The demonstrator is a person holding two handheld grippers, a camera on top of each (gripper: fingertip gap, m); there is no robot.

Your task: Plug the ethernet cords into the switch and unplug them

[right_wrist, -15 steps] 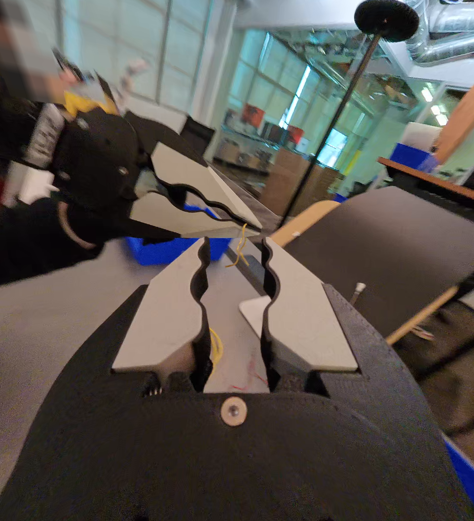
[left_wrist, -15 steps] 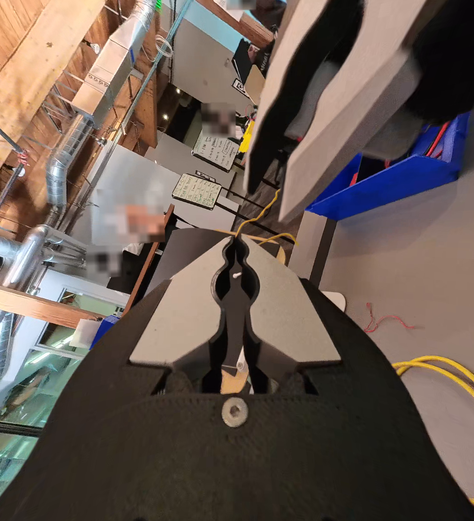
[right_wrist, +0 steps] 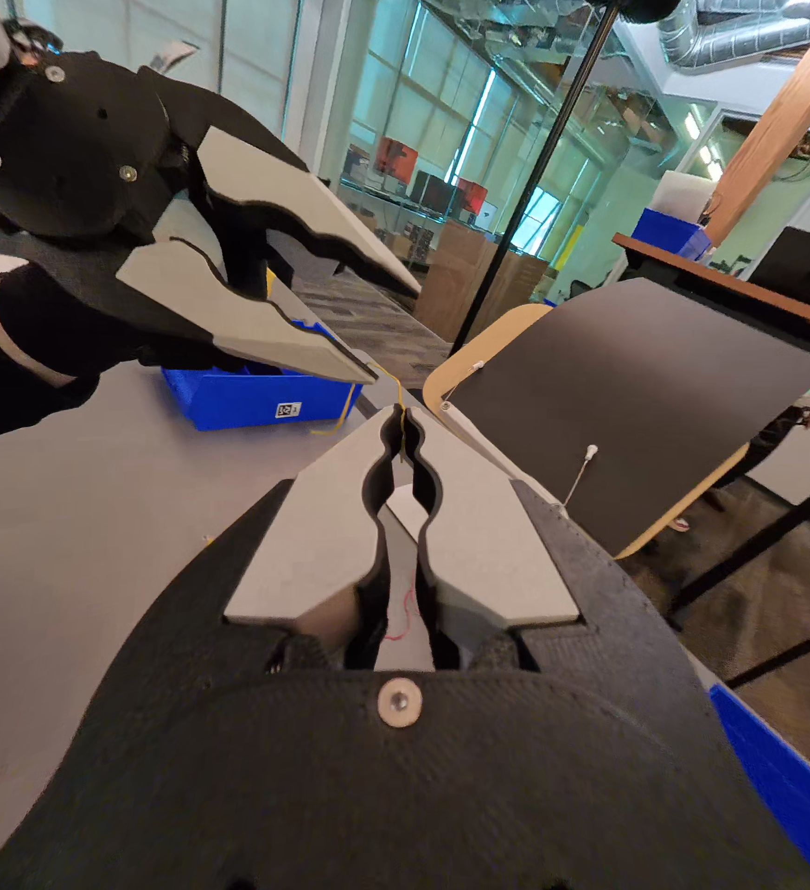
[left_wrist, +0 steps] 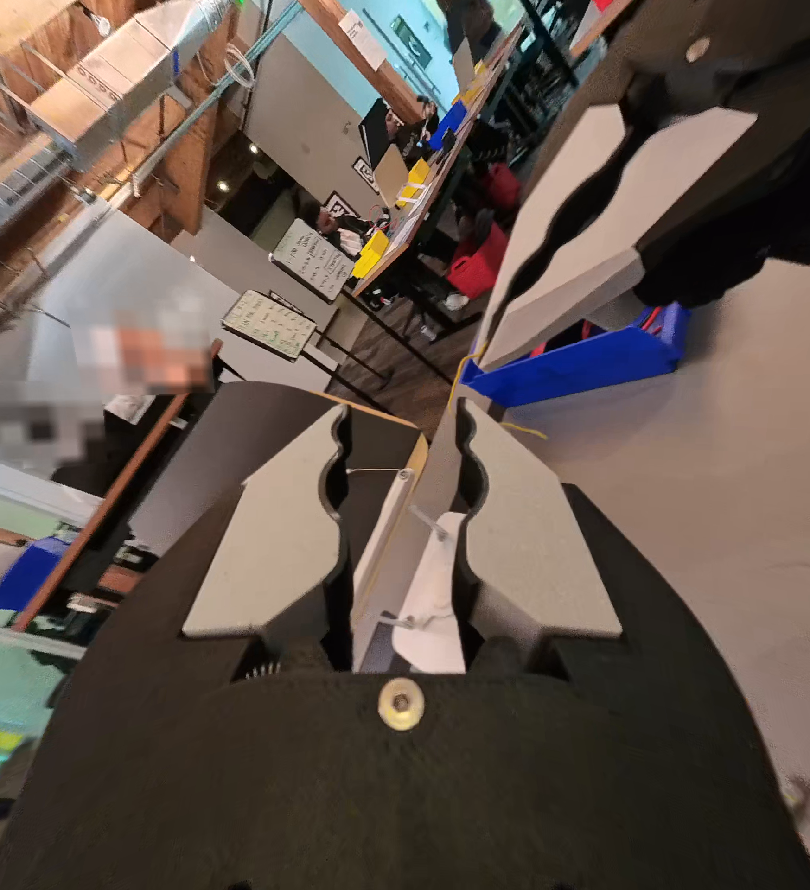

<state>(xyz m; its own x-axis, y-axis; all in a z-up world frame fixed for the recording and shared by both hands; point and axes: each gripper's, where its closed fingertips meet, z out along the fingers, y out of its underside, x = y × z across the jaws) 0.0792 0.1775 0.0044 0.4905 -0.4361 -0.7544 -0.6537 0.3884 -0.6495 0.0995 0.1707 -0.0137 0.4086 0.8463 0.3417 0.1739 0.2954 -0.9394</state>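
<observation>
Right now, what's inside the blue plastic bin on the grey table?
Little shows inside the blue plastic bin: red wires poke up in the left wrist view. The left gripper covers most of the interior, so the rest is hidden.

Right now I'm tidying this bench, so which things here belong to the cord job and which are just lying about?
In the job: thin yellow cord, pinched in the shut right gripper; open left gripper. No switch shows.

Lying about: blue bin; red thread on the grey table; black board.
</observation>
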